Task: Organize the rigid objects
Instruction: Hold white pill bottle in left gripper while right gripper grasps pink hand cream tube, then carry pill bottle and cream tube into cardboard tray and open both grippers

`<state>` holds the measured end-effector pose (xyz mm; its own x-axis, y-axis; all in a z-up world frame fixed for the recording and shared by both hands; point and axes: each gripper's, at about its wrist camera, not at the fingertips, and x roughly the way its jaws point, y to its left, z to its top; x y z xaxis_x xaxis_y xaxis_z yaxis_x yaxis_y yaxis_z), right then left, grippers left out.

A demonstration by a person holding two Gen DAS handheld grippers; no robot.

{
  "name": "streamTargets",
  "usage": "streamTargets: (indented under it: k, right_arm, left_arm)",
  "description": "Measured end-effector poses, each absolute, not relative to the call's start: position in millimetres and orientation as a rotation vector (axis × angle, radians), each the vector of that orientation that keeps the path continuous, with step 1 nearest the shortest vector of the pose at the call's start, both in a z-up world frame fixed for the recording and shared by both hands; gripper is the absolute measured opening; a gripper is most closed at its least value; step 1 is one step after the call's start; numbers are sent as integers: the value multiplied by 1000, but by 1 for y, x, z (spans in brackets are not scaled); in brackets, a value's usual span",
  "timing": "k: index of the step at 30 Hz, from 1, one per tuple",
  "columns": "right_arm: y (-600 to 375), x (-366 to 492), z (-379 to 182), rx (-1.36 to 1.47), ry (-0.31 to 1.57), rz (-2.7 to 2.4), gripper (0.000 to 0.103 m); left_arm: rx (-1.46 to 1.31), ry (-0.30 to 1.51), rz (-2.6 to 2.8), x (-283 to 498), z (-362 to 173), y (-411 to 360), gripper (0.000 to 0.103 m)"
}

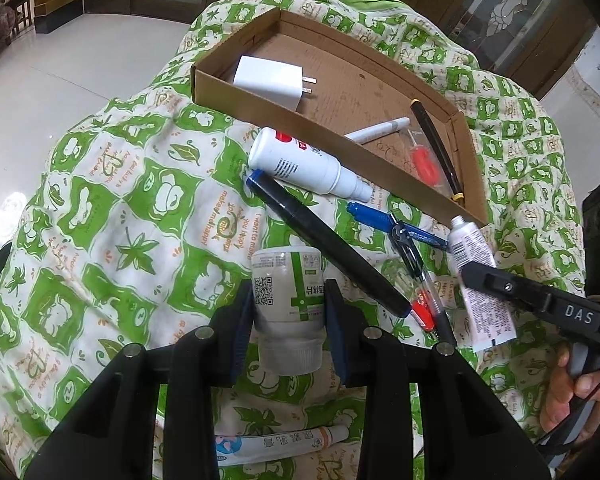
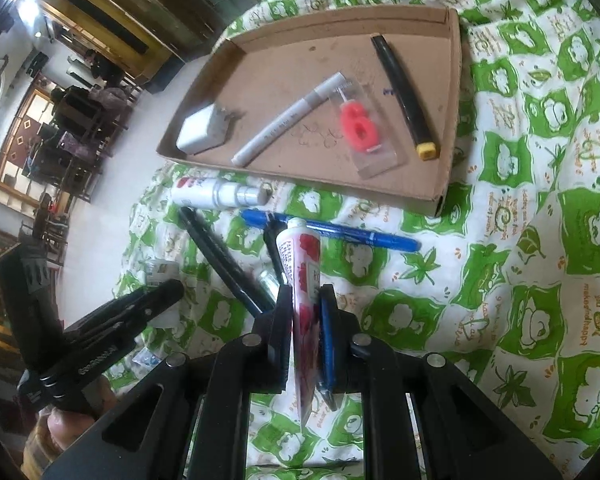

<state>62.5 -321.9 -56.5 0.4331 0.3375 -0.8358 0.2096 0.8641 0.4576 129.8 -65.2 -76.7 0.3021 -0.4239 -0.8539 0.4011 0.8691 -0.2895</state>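
My left gripper (image 1: 287,300) is shut on a clear pill bottle (image 1: 287,304) with a green-and-white label, held above the cloth. My right gripper (image 2: 305,304) is shut on a white tube (image 2: 305,272) with red print, which also shows in the left wrist view (image 1: 476,280). A cardboard tray (image 2: 448,100) lies ahead and holds a white charger (image 2: 202,134), a grey marker (image 2: 290,120), a red number candle (image 2: 358,124) and a black pen (image 2: 404,96). A white spray bottle (image 1: 308,166), a black marker (image 1: 324,240) and a blue pen (image 2: 332,232) lie on the cloth in front of the tray.
A green-and-white patterned cloth (image 1: 100,220) covers the surface. A red-tipped clear pen (image 1: 428,304) and a white ointment tube (image 1: 284,444) lie near my left gripper. White floor (image 1: 60,72) and wooden doors are beyond the cloth's far edge.
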Motion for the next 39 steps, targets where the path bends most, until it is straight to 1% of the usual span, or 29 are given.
streamTargets:
  k: [3,15,24,34,39]
  right_arm:
    - [-319,64,-54,517,1129,59,12]
    - [-324,61,-45,551,1074,72,12]
    - [-350,64,-40,643,1030,22,12]
    - [-368,79,-33,661,997,-14,12]
    - [-376,100,-39,738,1016,33,12]
  left_arm:
    - [-33,1126,-563,127,-74,-61,31]
    - [-18,1107,-549,125,-68,-63,31]
    - [-46,1120,-607,134,-57,-67,31]
    - [-15,1083,-711,167,-22,-106,31]
    - [19,1137,-718,198,-29,-126,31]
